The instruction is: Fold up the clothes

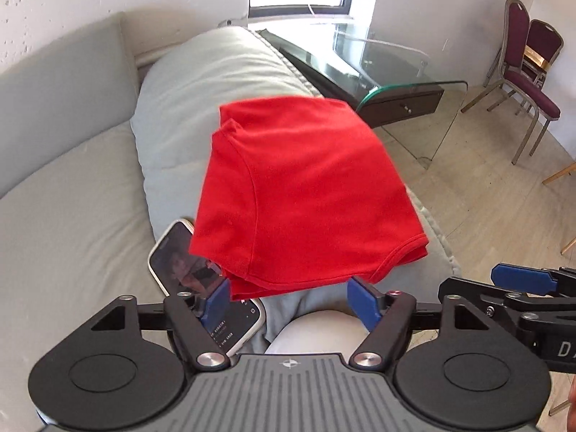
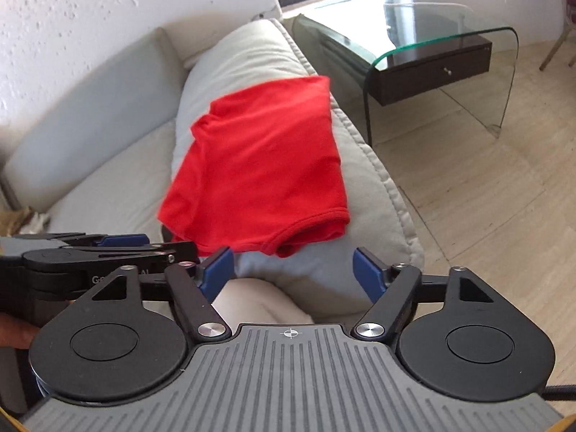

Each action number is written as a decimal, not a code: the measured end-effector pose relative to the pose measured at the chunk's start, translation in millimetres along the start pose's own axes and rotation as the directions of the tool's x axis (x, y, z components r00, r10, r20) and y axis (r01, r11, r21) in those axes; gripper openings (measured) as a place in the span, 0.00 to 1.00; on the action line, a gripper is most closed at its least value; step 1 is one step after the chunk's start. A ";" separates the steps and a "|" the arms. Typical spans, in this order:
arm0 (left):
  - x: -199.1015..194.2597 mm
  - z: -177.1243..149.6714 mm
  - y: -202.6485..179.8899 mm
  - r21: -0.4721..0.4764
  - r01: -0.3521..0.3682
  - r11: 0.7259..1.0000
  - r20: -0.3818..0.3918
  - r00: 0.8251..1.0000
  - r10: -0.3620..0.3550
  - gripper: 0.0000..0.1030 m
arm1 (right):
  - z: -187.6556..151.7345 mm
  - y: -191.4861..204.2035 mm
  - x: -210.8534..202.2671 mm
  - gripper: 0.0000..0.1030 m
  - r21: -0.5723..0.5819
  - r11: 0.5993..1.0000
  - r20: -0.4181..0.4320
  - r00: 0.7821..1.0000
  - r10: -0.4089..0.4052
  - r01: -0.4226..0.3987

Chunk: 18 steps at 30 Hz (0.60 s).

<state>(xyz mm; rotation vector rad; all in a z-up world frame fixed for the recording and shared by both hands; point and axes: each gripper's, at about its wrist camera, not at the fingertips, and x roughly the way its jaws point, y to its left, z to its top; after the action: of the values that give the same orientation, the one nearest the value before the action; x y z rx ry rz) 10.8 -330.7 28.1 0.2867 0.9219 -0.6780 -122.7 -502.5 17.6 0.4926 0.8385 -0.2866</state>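
A red garment [image 1: 302,194] lies folded into a compact rectangle on a grey cushion [image 1: 201,82]; it also shows in the right wrist view [image 2: 259,165]. My left gripper [image 1: 291,300] is open and empty, just short of the garment's near edge. My right gripper [image 2: 293,270] is open and empty, also just short of the near edge. The right gripper shows at the right edge of the left wrist view [image 1: 522,280], and the left gripper shows at the left of the right wrist view [image 2: 118,243].
A phone [image 1: 201,284] lies on the cushion, partly under the garment's near left corner. The grey sofa [image 1: 64,187] extends left. A glass side table [image 2: 442,57] with a dark drawer stands on the right. Maroon chairs [image 1: 529,72] stand by the wall.
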 end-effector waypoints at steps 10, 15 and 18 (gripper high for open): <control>-67.0 3.4 4.1 -0.023 0.024 0.999 0.124 0.992 -0.021 0.89 | 21.0 52.9 -75.3 0.85 -0.066 0.997 0.072 0.997 -0.023 0.028; -95.3 2.2 6.2 -0.044 0.044 0.998 0.178 0.983 -0.036 0.90 | 26.3 74.6 -105.9 0.87 -0.141 0.987 0.103 0.992 -0.068 0.082; -112.3 1.5 7.5 -0.055 0.057 0.997 0.210 0.977 -0.044 0.90 | 26.3 83.5 -120.3 0.87 -0.175 0.978 0.122 0.988 -0.097 0.117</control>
<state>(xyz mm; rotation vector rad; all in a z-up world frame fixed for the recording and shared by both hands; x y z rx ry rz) -30.3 -279.2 119.4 0.1348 0.7492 -0.7109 -147.0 -439.1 149.9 0.2587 0.7741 -0.3308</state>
